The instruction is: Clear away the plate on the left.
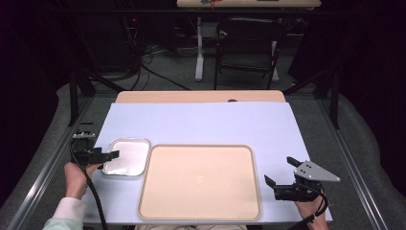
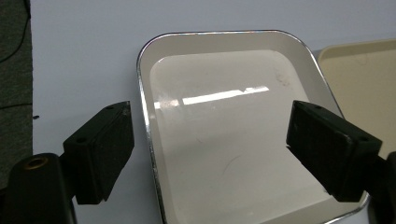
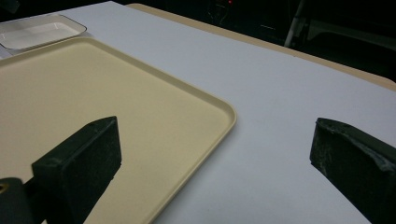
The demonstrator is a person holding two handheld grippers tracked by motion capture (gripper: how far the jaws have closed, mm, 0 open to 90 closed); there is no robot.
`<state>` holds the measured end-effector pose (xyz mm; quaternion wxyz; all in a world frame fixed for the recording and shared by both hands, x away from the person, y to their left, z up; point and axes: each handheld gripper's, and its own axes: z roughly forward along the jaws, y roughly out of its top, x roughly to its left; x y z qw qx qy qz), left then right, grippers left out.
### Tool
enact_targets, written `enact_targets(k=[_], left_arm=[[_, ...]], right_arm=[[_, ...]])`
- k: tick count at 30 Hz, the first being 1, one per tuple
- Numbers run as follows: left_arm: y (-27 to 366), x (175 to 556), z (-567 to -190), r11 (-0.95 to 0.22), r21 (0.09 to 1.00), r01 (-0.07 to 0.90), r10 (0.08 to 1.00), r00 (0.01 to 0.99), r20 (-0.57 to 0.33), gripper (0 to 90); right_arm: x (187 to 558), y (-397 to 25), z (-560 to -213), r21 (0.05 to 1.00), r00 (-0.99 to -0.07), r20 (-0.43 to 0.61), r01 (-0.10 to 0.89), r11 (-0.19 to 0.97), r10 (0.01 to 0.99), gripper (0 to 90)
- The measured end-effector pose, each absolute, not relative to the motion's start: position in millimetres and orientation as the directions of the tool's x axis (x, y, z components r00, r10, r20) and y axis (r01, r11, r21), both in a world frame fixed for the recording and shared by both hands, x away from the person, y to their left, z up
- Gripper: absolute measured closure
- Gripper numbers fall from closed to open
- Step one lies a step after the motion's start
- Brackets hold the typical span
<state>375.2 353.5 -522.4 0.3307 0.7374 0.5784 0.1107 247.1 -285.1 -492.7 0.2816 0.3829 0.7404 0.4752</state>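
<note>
A small white tray with a shiny metal rim (image 1: 125,156) (image 2: 224,140) lies empty at the left of the pale sheet. Beside it, to the right, is a large beige tray (image 1: 200,182) (image 3: 93,93), also empty. My left gripper (image 1: 107,157) (image 2: 210,154) is open at the small tray's left side; one jaw is over the sheet, the other over the tray's inside. My right gripper (image 1: 279,171) (image 3: 215,149) is open at the beige tray's right edge, one jaw above the tray's rim and one above the sheet. Neither holds anything.
The pale sheet (image 1: 201,124) covers a wooden table whose far edge (image 1: 201,97) shows. Metal frame rails (image 1: 356,163) run along both sides. Beyond the table stand a dark chair (image 1: 246,48) and a white table leg (image 1: 199,48), with cables on the floor.
</note>
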Motion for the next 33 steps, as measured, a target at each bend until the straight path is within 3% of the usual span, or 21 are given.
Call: enact_targets(k=[15, 33], left_arm=[[360, 383, -536, -0.084, 0.578, 0.812, 0.943, 0.251, -0.217, 51.5], [362, 386, -545, -0.095, 0.545, 0.833, 0.955, 0.23, -0.185, 65.7]], right_arm=[[248, -285, -494, 0.914, -0.552, -0.048, 0.311, 0.259, 0.832, 2.4], [248, -284, -494, 0.91, -0.553, -0.054, 0.315, 0.268, 0.832, 4.0]])
